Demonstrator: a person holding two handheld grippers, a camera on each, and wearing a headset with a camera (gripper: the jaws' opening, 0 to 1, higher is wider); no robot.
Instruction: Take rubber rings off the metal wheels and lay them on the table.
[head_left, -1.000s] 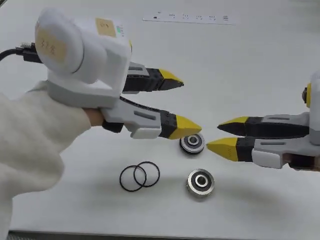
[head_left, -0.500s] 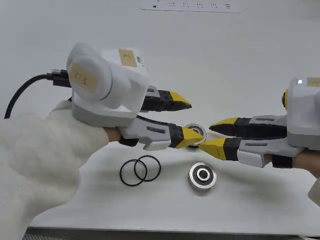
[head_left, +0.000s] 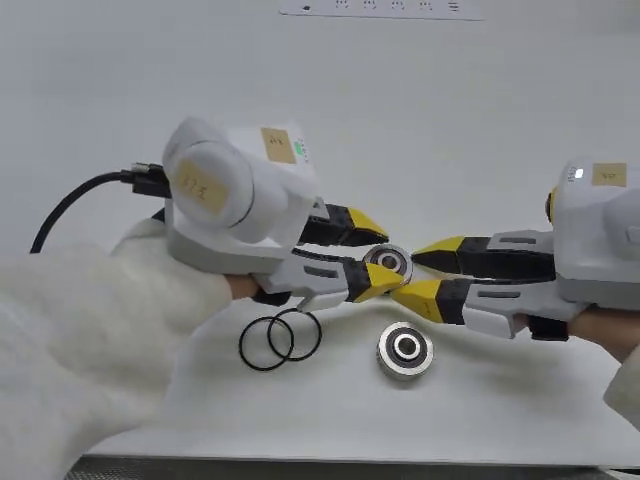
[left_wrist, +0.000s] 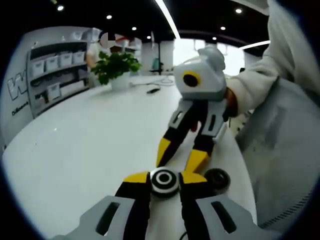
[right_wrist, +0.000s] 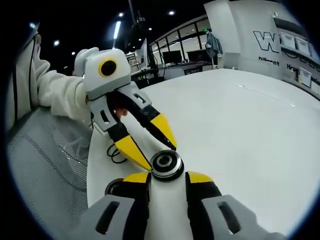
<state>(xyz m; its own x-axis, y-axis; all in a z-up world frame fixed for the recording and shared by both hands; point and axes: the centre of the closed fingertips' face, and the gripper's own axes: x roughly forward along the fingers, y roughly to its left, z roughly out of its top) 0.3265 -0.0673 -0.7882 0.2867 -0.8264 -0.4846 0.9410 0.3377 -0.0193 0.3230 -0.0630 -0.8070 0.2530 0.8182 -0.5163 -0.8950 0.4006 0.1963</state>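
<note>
My left gripper (head_left: 394, 255) clamps 1 metal wheel (head_left: 388, 262) over white table (head_left: 480, 150); right gripper (head_left: 404, 272) gapes beside it; shelves (left_wrist: 50, 65) behind.

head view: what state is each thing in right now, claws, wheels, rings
left claw: shut on the gripped wheel
gripped wheel: between the left claw's tips, dark band on its rim looks like a ring not yet off
right claw: open, tips right by the gripped wheel
other wheel: lying flat on the table, free
two rubber rings: off, flat on the table, overlapping
</note>
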